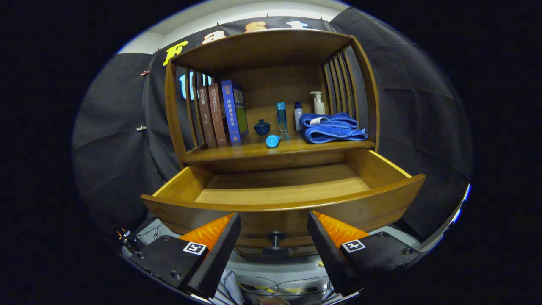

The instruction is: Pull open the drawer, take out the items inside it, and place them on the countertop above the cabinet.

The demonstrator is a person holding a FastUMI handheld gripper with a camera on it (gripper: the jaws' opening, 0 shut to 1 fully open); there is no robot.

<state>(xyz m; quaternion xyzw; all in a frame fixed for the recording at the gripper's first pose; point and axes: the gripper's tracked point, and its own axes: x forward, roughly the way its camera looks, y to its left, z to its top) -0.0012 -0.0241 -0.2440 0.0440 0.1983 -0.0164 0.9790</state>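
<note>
Wooden cabinet with its drawer (279,199) pulled open, the inside bare. The claw (274,231) hangs just before the drawer front, fingers apart, with the drawer knob (275,238) between them, untouched. On the desk (254,149) above stand books (222,113) left, a blue cup (262,127), bottles (298,114), and a folded blue towel (332,128) right.

Book spines (220,114): lettering too small.
</note>
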